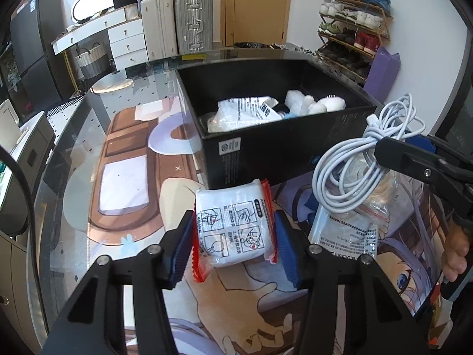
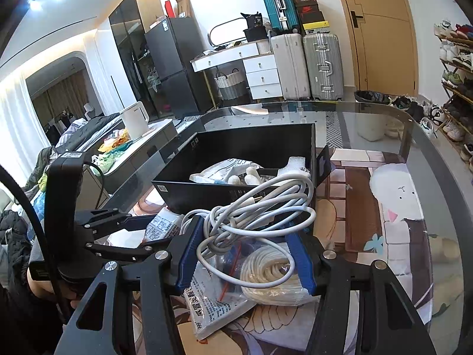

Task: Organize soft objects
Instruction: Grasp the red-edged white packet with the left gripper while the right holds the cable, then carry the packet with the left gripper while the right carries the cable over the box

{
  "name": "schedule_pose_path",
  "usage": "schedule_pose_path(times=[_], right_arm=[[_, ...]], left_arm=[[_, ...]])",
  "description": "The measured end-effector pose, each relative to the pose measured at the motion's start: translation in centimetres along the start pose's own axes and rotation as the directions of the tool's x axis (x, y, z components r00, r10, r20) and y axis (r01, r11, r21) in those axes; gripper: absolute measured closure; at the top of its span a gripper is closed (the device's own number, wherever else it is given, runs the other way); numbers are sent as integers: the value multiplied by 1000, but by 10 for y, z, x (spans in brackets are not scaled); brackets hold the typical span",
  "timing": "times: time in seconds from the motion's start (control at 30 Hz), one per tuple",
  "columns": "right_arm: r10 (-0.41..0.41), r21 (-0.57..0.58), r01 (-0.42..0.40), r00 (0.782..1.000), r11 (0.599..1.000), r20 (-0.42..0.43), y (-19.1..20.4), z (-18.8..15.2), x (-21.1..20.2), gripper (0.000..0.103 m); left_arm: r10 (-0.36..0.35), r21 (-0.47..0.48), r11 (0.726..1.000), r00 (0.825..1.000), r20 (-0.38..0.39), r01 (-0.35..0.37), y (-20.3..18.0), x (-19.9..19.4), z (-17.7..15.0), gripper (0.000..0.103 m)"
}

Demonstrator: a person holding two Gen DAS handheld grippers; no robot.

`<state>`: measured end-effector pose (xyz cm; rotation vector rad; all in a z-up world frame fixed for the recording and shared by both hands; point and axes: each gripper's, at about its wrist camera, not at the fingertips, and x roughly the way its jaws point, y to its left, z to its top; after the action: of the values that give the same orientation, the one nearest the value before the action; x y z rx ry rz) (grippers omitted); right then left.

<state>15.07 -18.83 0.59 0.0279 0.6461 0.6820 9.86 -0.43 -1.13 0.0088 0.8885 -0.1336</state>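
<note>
Your left gripper (image 1: pixel 233 238) has its blue pads pressed against both sides of a white packet with red crimped edges (image 1: pixel 233 222), so the jaws are narrowed onto it. The packet sits low over the printed mat (image 1: pixel 124 183), just in front of the near wall of the black box (image 1: pixel 283 145); whether it touches the mat you cannot tell.

Your right gripper (image 2: pixel 245 251) clamps a loose bundle of white cable (image 2: pixel 254 210) between its pads, with loops spilling out above and in front of the fingers. That bundle hangs over a clear zip bag holding a cream coiled cord (image 2: pixel 269 272), which lies on the mat beside a flat printed sachet (image 2: pixel 207 304).

Inside the box rest a crumpled white printed bag (image 1: pixel 245 112) and some white fluffy pieces (image 1: pixel 313 103) toward its right end.

The box stands on the glass table (image 2: pixel 428 130). Beyond it are suitcases (image 2: pixel 307 65), a white drawer unit (image 2: pixel 263 77) and a shoe rack (image 1: pixel 351 29).
</note>
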Motion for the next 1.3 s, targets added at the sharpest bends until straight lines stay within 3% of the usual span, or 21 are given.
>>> schedule_pose_path(times=[0.8, 1.3], right_arm=[[-25, -15, 27, 995, 1000, 93, 5, 16, -36, 46], [-53, -25, 56, 990, 998, 134, 0, 37, -38, 46]], left_arm=[[-29, -68, 997, 983, 181, 42, 18, -50, 15, 51], [-42, -45, 998, 977, 211, 53, 10, -49, 36, 51]])
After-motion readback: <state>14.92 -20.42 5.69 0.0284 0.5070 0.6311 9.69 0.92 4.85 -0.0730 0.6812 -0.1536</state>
